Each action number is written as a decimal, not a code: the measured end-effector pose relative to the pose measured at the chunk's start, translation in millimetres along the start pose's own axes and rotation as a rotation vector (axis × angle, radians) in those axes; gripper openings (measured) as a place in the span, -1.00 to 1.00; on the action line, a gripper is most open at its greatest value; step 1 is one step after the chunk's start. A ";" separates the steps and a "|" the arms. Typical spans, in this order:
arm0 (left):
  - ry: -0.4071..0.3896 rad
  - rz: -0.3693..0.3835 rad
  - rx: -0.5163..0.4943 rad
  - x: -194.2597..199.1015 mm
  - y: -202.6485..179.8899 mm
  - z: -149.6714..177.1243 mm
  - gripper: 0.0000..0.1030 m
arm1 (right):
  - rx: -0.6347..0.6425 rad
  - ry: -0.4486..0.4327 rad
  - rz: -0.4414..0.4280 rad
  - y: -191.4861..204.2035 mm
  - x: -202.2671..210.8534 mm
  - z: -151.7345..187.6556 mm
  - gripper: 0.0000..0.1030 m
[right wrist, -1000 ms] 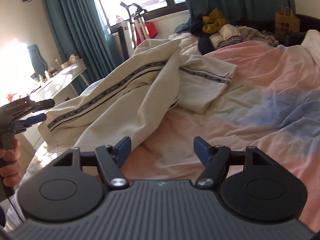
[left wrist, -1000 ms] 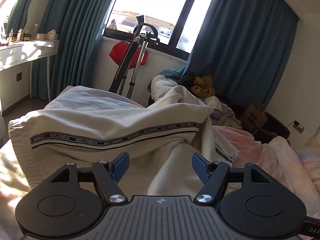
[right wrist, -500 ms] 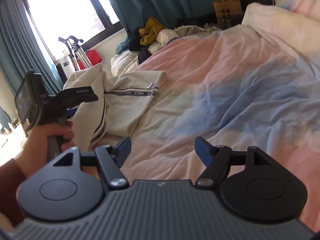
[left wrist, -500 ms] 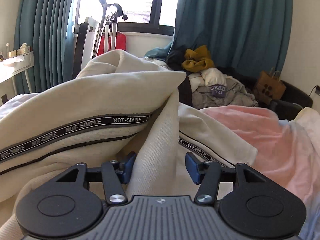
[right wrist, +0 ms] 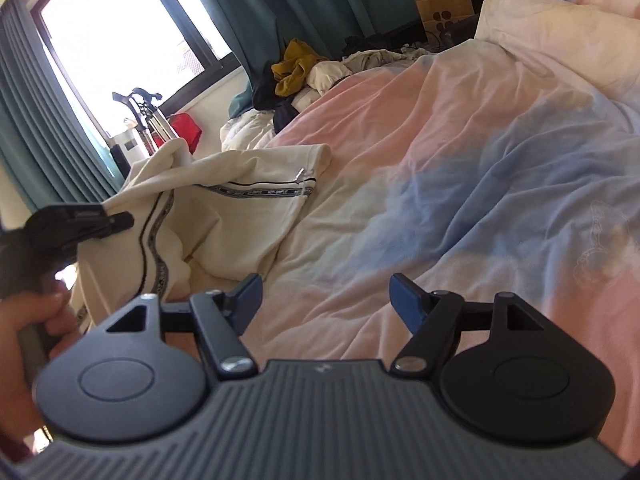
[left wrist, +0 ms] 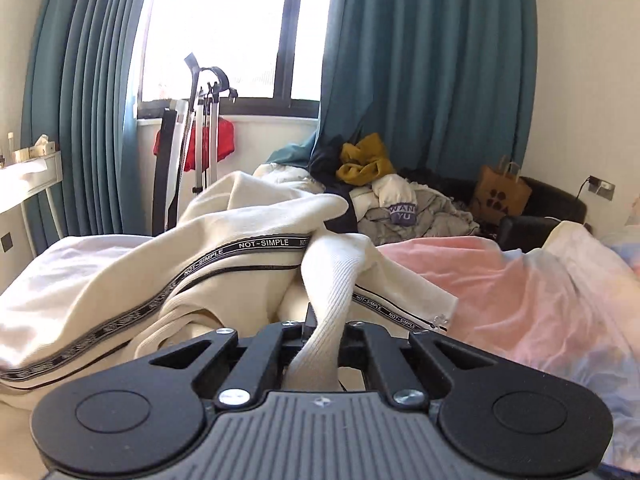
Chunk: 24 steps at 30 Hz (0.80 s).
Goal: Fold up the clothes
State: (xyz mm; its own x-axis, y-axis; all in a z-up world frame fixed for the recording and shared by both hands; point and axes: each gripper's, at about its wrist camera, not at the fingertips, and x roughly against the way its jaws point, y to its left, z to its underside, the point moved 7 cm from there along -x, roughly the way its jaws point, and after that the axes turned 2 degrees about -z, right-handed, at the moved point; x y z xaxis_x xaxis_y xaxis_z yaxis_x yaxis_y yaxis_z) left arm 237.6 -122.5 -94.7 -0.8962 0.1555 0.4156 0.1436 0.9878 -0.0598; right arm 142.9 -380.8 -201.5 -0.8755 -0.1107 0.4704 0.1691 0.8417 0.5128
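The cream garment is being gathered: its ribbed band is clamped in the left gripper, whose jaws have just been closing, while the right gripper, wide open and empty, is judged to need a second hold on it.

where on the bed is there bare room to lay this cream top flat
Bare: the pink and blue bedspread between the cream top and the white pillow, ahead of the right gripper. Crowded: the clothes pile by the curtain.

Blown-out window glare, fisheye-warped edges
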 end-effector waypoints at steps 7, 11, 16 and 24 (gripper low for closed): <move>-0.011 0.067 0.047 131.9 51.2 34.0 -0.97 | -0.052 0.004 -0.105 18.1 18.1 3.4 0.41; -0.021 0.085 0.093 174.7 80.4 62.9 -0.96 | -0.164 -0.012 -0.191 20.3 34.6 -1.0 0.42; -0.015 0.102 0.185 185.9 110.7 83.6 -0.96 | -0.293 0.023 -0.256 19.2 27.3 0.9 0.42; 0.014 0.168 0.208 152.2 128.3 93.9 -0.96 | -0.531 0.058 -0.342 17.6 -65.7 -26.9 0.42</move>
State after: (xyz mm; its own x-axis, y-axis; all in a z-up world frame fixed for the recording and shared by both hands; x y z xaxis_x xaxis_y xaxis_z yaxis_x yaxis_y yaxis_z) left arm 80.3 28.5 -124.3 -0.8607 0.3191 0.3966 0.1997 0.9283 -0.3135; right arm 215.6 -372.9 -204.1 -0.8964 -0.3678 0.2475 0.0990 0.3781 0.9205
